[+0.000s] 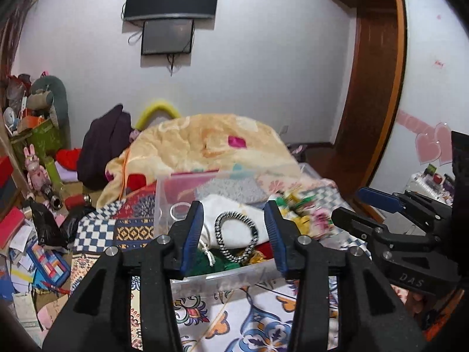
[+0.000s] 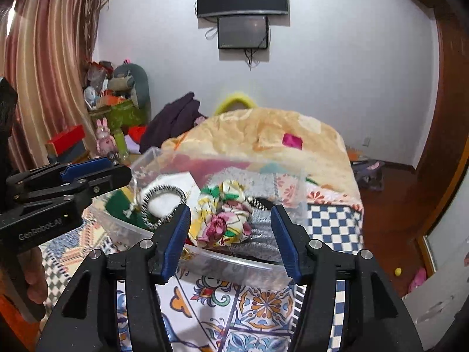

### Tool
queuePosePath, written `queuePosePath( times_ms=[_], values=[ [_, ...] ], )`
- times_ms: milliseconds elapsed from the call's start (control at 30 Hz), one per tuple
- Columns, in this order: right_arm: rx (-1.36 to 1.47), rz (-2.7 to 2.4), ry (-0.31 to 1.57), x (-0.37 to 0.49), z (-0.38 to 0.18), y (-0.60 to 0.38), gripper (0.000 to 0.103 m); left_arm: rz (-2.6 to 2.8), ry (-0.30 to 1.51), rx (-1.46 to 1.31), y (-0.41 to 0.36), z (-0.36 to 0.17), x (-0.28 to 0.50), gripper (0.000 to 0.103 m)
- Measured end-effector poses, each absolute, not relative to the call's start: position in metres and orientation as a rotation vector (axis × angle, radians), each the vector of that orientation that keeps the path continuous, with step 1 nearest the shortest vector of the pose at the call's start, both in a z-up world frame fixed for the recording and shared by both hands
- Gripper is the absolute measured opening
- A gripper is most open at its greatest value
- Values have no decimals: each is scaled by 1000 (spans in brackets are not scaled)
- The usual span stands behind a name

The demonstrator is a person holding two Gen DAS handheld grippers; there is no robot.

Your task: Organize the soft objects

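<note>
A clear plastic bin (image 1: 231, 277) (image 2: 234, 264) sits on the patterned bedspread and holds soft items. Inside lie a black-and-white braided scrunchie (image 1: 236, 236) (image 2: 162, 205) on a white cloth pouch (image 1: 234, 217), a floral fabric scrunchie (image 2: 222, 220) (image 1: 304, 217), grey fluffy cloth (image 1: 231, 189) and green cloth (image 1: 205, 261). My left gripper (image 1: 234, 231) is open and empty, hovering over the braided scrunchie. My right gripper (image 2: 230, 234) is open and empty, with the floral scrunchie between its fingers' line of sight. Each gripper shows in the other's view (image 1: 381, 214) (image 2: 73, 182).
A heaped yellow blanket (image 1: 205, 143) (image 2: 263, 135) lies behind the bin. Dark clothing (image 1: 108, 149), plush toys (image 1: 47, 99) and boxes crowd the far left. Papers and a black bag (image 1: 47, 223) litter the floor at left. A wooden wardrobe (image 1: 375, 88) stands at right.
</note>
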State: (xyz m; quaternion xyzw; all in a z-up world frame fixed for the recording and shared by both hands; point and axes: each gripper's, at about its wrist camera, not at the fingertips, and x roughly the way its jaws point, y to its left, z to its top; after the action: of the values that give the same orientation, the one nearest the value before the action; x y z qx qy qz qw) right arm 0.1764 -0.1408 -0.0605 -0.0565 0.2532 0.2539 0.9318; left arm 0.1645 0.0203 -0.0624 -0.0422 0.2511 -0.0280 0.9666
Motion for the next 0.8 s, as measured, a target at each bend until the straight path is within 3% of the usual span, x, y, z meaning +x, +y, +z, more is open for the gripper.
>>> queuePosePath(
  times_ms=[467,567,733,800],
  values=[
    [-66,541,325,121,3,-163,55,-92,288,-48,5,8,90,65],
    [-58,541,287,114,10,-165,68,-92,253,-50,5,17,79,72],
    [-36,553,247,106,18,-168,75,-88,216,-57,6,27,68,82],
    [-28,549,234,106,18,-168,85,-84,206,-60,7,28,64,88]
  ],
)
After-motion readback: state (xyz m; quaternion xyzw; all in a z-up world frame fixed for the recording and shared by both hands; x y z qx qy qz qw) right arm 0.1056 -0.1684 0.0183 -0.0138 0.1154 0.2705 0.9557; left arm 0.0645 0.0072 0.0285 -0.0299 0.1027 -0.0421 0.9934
